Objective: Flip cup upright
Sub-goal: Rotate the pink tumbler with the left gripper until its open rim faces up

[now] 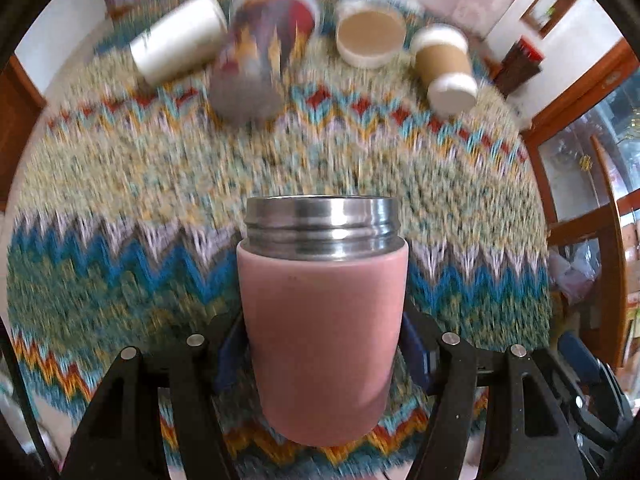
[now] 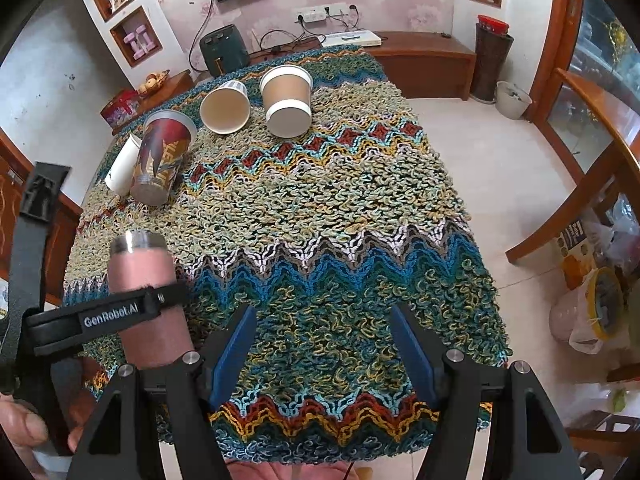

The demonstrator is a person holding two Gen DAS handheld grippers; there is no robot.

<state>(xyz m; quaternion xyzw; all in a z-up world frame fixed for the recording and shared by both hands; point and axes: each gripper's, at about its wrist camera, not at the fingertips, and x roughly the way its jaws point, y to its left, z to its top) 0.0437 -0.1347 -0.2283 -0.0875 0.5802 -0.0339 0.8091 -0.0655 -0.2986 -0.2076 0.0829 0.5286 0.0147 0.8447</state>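
A pink cup (image 1: 322, 336) with a threaded steel rim sits between the blue pads of my left gripper (image 1: 320, 352), which is shut on it; the steel mouth points up and away. In the right wrist view the same pink cup (image 2: 146, 292) is held above the table's left front, tilted, with the left gripper (image 2: 100, 316) clamped round its middle. My right gripper (image 2: 324, 344) is open and empty above the near edge of the knitted tablecloth (image 2: 340, 208).
At the far side of the table lie a white paper cup (image 2: 122, 164), a printed tall cup (image 2: 162, 156), an open paper cup (image 2: 225, 106) and a brown sleeved cup (image 2: 287, 100). A wooden chair (image 2: 592, 160) stands at the right.
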